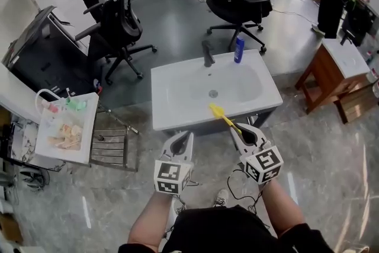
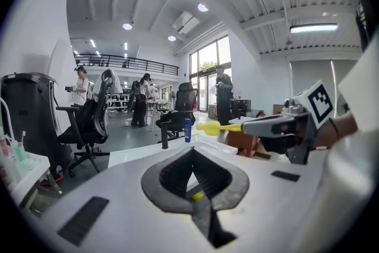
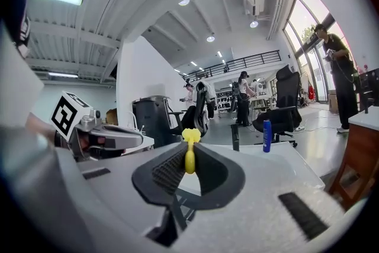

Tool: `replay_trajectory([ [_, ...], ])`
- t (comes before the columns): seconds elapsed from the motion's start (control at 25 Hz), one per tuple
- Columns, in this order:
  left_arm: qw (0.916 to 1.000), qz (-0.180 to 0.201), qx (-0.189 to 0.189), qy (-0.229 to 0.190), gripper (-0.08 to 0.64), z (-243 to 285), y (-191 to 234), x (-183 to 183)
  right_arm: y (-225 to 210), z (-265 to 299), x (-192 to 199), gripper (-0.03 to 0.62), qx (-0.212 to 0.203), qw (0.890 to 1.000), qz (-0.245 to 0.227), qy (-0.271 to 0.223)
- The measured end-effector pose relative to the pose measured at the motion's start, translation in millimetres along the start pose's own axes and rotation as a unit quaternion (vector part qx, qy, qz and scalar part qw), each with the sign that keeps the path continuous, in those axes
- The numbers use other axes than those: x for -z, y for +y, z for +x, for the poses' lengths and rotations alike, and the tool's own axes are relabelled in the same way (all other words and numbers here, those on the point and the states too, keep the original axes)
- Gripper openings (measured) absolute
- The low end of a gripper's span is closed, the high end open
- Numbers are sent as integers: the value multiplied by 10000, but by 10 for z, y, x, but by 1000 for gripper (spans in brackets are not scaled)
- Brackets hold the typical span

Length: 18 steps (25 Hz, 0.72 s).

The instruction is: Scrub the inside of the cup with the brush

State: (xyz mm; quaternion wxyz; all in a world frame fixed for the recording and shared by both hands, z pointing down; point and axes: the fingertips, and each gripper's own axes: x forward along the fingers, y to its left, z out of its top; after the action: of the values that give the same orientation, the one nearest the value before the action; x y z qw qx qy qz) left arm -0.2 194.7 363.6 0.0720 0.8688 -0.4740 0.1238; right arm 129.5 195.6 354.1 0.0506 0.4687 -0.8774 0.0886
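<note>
only the front of the yellow brush [image 1: 220, 116] shows, rest hidden in clenched right hand-held gripper [image 3: 188, 152], left hand-held gripper [image 2: 192, 152] clenched empty

Glossy white sink [image 1: 163, 111], yellow plastic brush [image 1: 222, 117], polished marbled floor [image 1: 331, 178], wooden side table [image 1: 323, 77], matt ribbed fingers [image 3: 168, 170]

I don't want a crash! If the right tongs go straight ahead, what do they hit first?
Likely the white sink; the yellow brush in the right tongs would lead. Depth unclear.

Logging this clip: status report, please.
Left tongs shut. Right tongs shut on yellow brush. No cup in view. Sink ahead, blue bottle beside faucet.
</note>
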Motion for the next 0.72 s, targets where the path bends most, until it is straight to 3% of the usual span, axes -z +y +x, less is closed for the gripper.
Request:
replay_trajectory([
  [0.72, 9998, -27, -193, 19, 5, 351, -24, -106, -439, 93, -87, 35, -122, 9999, -3, 25],
])
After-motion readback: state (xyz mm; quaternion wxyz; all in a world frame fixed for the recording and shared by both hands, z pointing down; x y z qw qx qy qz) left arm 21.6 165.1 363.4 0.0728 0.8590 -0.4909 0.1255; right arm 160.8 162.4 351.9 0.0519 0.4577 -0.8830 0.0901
